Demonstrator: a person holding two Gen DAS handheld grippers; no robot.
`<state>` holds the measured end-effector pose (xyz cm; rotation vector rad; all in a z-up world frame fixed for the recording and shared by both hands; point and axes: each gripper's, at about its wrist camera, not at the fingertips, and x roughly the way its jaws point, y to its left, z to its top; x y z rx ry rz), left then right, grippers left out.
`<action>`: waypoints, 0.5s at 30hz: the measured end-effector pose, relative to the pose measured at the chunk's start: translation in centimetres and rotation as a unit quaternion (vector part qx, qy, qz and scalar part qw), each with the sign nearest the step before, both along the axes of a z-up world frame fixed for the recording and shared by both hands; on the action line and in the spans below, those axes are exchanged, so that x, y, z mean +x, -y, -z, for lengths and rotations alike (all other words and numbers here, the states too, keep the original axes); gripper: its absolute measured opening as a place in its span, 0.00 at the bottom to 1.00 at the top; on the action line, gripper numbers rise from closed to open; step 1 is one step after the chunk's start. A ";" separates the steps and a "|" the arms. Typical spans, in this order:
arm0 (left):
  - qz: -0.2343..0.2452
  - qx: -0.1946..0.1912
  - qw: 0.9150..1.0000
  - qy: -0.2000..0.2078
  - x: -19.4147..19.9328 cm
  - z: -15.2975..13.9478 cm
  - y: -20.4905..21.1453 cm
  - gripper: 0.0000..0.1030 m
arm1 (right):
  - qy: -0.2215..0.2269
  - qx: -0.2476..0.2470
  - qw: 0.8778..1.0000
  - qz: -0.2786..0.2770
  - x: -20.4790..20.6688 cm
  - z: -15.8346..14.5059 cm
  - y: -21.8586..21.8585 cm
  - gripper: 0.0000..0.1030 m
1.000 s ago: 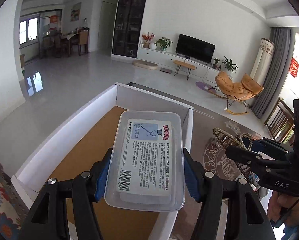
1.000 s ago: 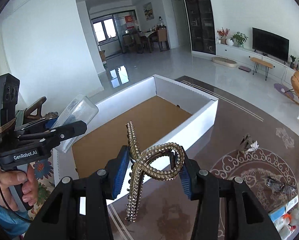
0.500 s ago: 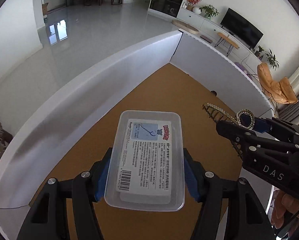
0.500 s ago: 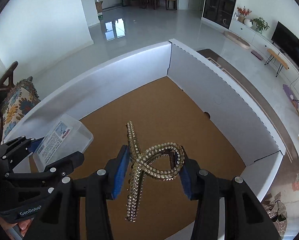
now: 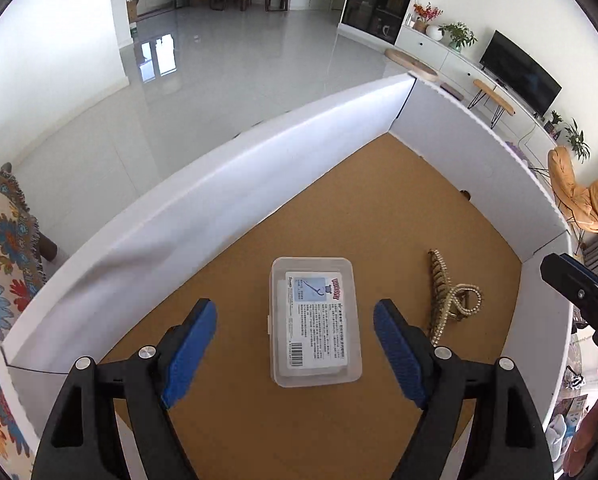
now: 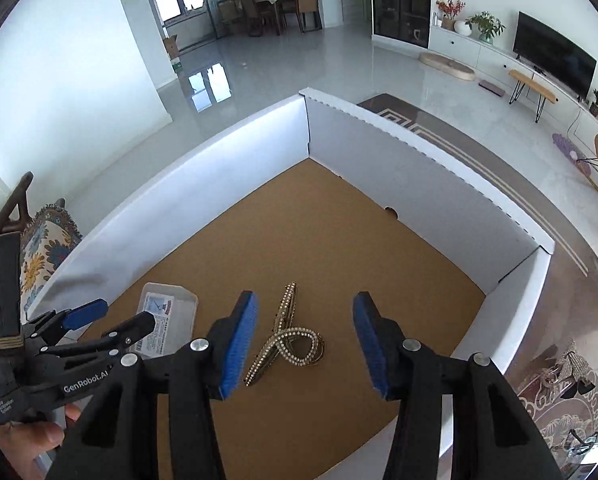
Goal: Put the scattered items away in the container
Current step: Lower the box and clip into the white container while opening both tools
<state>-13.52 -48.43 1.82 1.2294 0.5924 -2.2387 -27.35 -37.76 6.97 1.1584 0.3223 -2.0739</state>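
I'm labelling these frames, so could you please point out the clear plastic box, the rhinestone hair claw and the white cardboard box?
clear plastic box [image 5: 315, 320], left wrist view, on its printed label.
rhinestone hair claw [image 6: 295, 342], right wrist view, on its looped handle.
white cardboard box [image 6: 399, 168], right wrist view, on its far inner wall.

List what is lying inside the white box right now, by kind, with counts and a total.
Clear plastic case with printed label: 1
Gold beaded hair claw: 1
Total inside the white box: 2
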 end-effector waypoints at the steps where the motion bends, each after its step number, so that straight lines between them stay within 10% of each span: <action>1: 0.011 -0.013 1.000 -0.013 0.5 -1.2 -1.1 0.78 | -0.011 -0.019 1.000 0.005 1.0 -0.9 -1.7 0.49; 8: 0.130 -0.064 0.983 -0.115 5.6 -6.8 -14.9 0.79 | -0.062 -0.097 0.990 0.077 11.5 -1.2 -20.3 0.50; 15: 0.296 -0.015 0.950 -0.096 7.0 0.3 -33.7 0.82 | -0.109 -0.003 0.966 0.236 21.9 5.2 -42.2 0.50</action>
